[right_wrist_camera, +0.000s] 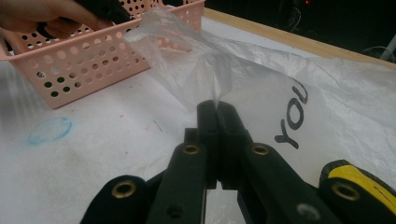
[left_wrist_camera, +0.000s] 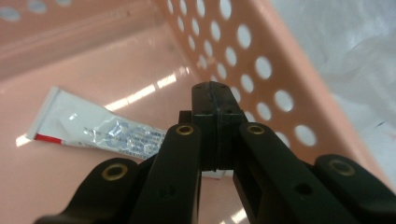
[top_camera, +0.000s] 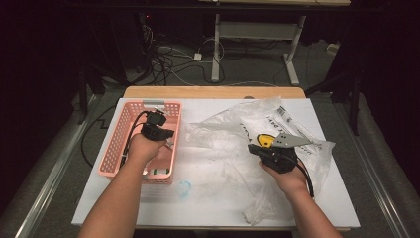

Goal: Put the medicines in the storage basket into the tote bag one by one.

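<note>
A white sheet covers the table [top_camera: 218,198], and a faint blue ring [top_camera: 184,188] is drawn on it just in front of the basket. Beyond the table's wooden far edge, a tangle of cables [top_camera: 163,62] lies on the grey floor beside the white legs of another desk [top_camera: 216,49].

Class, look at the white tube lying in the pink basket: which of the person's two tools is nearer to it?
Left. The left tool is inside the pink basket, shut, just above the white tube. The right tool is outside the basket, shut on the clear plastic bag.
</note>
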A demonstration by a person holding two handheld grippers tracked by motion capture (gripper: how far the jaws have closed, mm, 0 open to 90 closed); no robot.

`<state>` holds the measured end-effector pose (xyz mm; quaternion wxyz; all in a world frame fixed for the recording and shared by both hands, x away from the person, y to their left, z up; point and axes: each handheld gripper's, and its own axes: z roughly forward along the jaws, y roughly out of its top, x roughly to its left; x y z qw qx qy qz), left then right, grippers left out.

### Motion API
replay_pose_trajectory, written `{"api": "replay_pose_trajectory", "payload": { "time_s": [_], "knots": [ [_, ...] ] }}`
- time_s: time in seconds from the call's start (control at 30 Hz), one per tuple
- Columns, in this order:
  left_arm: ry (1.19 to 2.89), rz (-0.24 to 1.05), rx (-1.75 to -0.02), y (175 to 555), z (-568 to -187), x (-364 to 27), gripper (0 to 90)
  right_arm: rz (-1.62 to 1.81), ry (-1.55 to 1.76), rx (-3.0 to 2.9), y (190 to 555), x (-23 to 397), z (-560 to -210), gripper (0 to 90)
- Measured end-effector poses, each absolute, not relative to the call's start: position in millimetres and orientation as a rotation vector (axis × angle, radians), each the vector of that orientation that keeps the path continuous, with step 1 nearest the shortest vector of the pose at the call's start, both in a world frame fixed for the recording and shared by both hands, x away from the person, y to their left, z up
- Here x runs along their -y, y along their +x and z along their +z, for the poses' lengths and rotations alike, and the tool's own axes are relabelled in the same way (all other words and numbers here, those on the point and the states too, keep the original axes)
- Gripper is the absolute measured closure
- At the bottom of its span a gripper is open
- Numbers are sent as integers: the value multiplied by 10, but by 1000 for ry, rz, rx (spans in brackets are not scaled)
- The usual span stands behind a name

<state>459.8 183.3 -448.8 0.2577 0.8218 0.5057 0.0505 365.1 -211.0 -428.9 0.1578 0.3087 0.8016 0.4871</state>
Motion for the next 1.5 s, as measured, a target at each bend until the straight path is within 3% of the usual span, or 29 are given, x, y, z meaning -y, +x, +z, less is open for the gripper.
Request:
{"api": "replay_pose_trajectory", "payload": {
  "time_s": [0.73, 0.93, 1.1, 1.3, 1.4, 1.5],
  "knots": [
    [2372, 198, -1426, 4609, -4552, -1851, 880, 1382, 873, -2306, 3646, 2090, -4304, 900],
    [2276, 257, -1380, 4581, -4459, -1891, 875, 1382, 873, -2305, 3649, 2098, -4307, 900],
    [2186, 267, -1482, 4590, -4409, -2108, 719, 1384, 873, -2304, 3645, 2101, -4305, 900],
    [2122, 177, -1492, 4573, -4419, -2191, 400, 1380, 873, -2305, 3641, 2100, -4305, 900],
    [2148, 167, -1500, 4582, -4455, -2169, 338, 1375, 869, -2310, 3642, 2092, -4311, 900],
    [2172, 104, -1499, 4608, -4499, -2147, 346, 1375, 868, -2308, 3639, 2092, -4309, 900]
  ]
}}
